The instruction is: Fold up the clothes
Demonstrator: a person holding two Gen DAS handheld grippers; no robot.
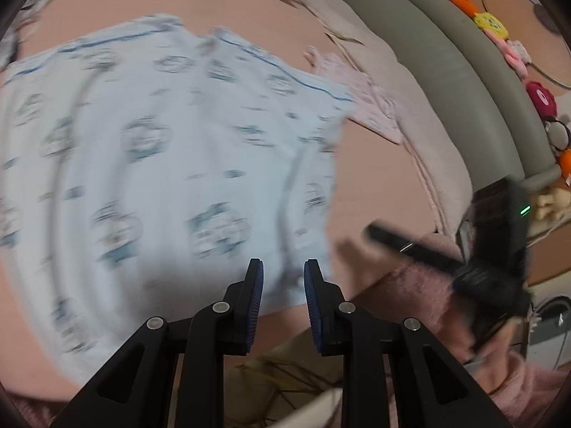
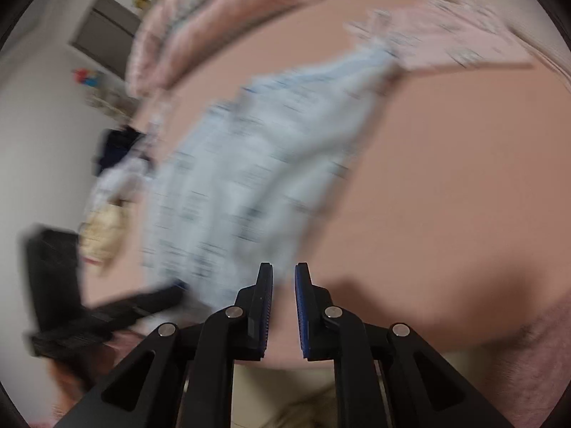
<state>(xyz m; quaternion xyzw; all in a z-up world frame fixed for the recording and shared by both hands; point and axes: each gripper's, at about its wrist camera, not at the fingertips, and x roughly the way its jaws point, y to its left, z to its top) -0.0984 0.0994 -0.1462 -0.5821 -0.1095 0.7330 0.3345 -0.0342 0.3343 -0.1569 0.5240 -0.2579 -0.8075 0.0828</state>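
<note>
A light blue garment (image 1: 171, 149) with a dark printed pattern lies spread flat on the pink bed sheet (image 1: 374, 185). Both views are motion-blurred. My left gripper (image 1: 283, 267) hovers over the garment's near edge, with a small gap between its blue pads and nothing in it. My right gripper (image 1: 478, 246) shows as a black body to the right, off the cloth over bare sheet. In the right wrist view the same garment (image 2: 249, 164) runs up and to the right. The right gripper (image 2: 283, 271) stands by its near corner, jaws slightly apart and empty. The left gripper (image 2: 60, 285) appears at the left edge.
A pale pink patterned cloth (image 1: 360, 96) lies beyond the garment's far right corner. A grey padded bed frame (image 1: 446, 71) with plush toys (image 1: 499, 32) runs along the right. A rumpled pink blanket (image 2: 200, 18) lies at the back, and other clothes (image 2: 117, 178) at the left.
</note>
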